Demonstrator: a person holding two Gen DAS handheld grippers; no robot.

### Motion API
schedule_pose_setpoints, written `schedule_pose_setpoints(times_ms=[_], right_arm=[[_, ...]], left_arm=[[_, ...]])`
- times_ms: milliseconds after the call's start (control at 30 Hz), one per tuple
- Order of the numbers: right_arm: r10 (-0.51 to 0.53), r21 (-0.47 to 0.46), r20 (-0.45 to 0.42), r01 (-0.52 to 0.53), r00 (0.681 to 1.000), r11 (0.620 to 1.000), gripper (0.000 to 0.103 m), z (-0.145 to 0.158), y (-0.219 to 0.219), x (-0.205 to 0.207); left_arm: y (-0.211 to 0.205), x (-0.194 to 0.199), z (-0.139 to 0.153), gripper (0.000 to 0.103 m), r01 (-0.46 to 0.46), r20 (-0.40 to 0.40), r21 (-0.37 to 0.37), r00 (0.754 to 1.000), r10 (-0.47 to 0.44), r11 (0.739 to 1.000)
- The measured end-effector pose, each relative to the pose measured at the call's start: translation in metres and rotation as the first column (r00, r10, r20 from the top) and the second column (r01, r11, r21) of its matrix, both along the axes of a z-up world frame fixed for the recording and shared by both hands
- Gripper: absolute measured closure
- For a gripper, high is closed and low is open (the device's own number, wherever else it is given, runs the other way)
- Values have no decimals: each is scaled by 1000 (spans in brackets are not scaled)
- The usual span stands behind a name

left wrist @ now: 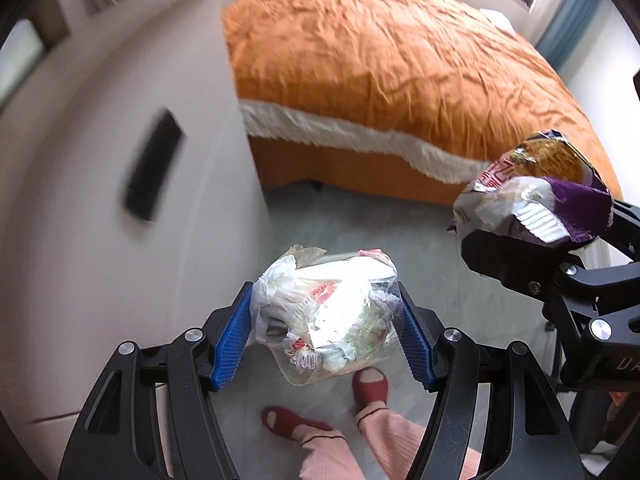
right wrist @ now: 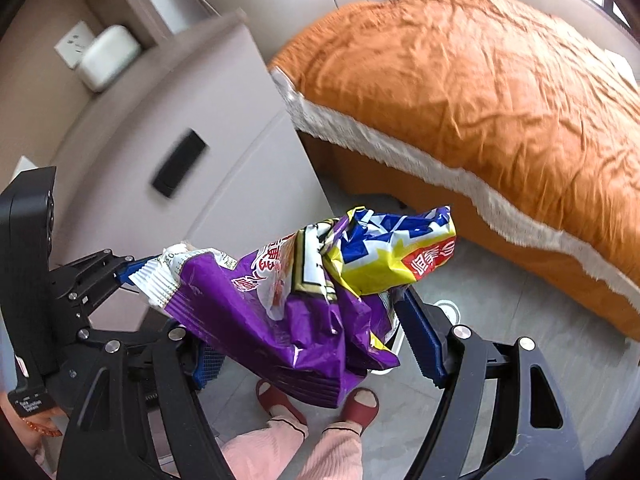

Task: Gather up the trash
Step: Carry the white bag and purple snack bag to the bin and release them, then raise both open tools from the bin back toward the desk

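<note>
We clamp left gripper [left wrist: 324, 328] fingers on clear bag of wrappers [left wrist: 326, 320], right gripper [right wrist: 308, 324] fingers on snack packets [right wrist: 320, 280], lower centre, carrying both to bin.

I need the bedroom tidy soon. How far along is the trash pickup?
Done: none I can confirm. In hand: left tool grips a clear bag of scraps; right tool grips snack wrappers. Left: dropping both in a bin, none in view.
</note>
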State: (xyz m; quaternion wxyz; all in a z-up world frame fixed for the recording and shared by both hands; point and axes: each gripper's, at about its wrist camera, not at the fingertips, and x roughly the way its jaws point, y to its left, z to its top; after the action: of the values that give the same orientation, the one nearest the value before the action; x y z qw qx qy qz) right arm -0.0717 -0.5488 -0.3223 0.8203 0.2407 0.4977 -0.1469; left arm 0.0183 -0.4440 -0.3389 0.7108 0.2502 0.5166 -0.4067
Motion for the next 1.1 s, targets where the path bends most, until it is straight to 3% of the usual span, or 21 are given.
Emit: schedule_pose_setpoints(times_ms=[367, 433, 467, 500, 567, 767, 1100], right_arm=[[-19, 103, -140, 34, 990, 994, 27, -153, -22, 26], [-9, 117, -165, 29, 986, 993, 23, -182, -23, 29], [4, 134, -190, 22, 982, 991, 12, -204, -25, 29], [6, 131, -210, 22, 978, 991, 6, -216, -26, 29], [26, 156, -245, 13, 969, 988, 4, -243, -28, 26], [51, 129, -283, -14, 958, 992, 4, -265, -28, 19], [39, 114, -229, -13, 973, 993, 4, -226, -26, 14]], left_arm=[[-27, -2, -165, 35, 69, -112, 138, 992, -53, 988], [-33, -4, -197, 14, 89, -148, 155, 987, -66, 984], [-35, -5, -210, 5, 98, -158, 169, 985, -71, 981], [-37, -5, -228, 5, 99, -159, 186, 985, -70, 978], [-42, -7, -254, 5, 113, -166, 219, 983, -77, 969], [-48, -11, -270, 5, 114, -148, 217, 986, -82, 969], [-45, -17, -222, 5, 114, -95, 195, 991, -97, 974]])
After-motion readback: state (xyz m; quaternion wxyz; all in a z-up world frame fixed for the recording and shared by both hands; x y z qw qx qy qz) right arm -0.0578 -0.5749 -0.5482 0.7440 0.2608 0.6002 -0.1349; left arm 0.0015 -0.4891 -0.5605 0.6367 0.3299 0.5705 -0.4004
